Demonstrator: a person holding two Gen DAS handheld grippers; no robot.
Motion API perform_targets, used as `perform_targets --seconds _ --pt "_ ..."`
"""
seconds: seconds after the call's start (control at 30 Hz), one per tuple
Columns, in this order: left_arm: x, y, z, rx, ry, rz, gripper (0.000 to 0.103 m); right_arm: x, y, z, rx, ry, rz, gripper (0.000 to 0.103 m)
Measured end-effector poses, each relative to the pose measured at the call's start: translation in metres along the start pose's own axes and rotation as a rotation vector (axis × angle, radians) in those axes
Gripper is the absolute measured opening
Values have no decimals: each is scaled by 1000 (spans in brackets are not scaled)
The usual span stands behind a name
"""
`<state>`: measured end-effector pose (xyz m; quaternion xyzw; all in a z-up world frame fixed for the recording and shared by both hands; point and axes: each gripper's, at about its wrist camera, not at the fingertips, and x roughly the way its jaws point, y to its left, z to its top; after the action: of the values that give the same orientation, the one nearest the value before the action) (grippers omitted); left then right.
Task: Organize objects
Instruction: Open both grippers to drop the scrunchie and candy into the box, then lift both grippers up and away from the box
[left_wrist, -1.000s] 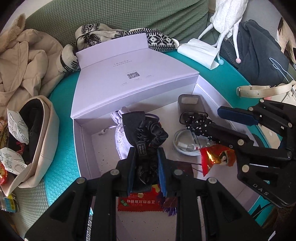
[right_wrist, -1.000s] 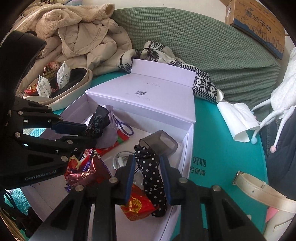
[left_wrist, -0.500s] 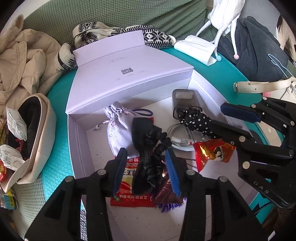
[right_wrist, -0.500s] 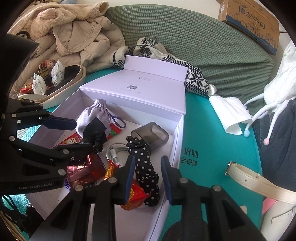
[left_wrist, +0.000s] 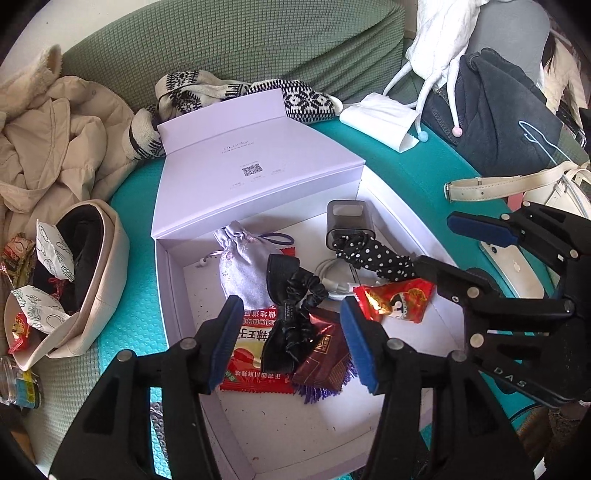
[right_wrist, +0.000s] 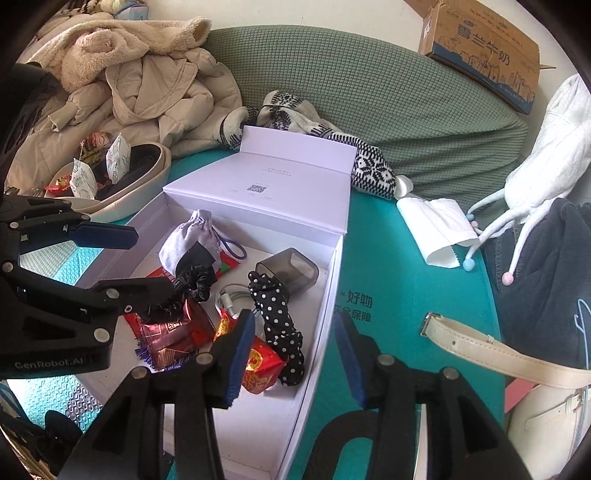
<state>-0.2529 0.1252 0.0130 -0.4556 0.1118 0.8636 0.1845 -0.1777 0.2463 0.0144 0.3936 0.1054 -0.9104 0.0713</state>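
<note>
Left wrist: both grippers' fingers apart over white box (left_wrist: 166, 280), snack packets beneath.

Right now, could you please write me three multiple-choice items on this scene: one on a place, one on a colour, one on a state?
1. Where does the black scrunchie lie?
A. on the snack packets in the white box
B. on the green sofa
C. in the beige pouch

2. What colour are the dots on the polka-dot scrunchie?
A. red
B. white
C. yellow

3. How do the left gripper and the right gripper stand?
A. both shut on scrunchies
B. left open, right shut
C. both open, holding nothing

Answers:
1 A, since it rests across the red packet and the dark red wrapper inside the box.
2 B, as white dots show on black cloth.
3 C, because each pair of blue pads stands wide apart with nothing clamped.
</note>
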Motion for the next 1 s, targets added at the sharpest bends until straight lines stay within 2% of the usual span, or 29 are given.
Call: perform_targets --seconds 0.47,0.73,0.83,1.0 --pt "-82 -7 -5 -7 -91 21 53 -67 8 6 -3 -82 -30 52" --pt "-133 -9 -17 -27 -147 38 68 -107 16 3 -8 -126 -51 60" --pt "-151 -10 -22 -37 -164 48 72 -120 19 1 -7 -140 -57 67" --pt "-177 -9 -34 -57 -181 59 77 -136 24 -6 9 -146 -56 68"
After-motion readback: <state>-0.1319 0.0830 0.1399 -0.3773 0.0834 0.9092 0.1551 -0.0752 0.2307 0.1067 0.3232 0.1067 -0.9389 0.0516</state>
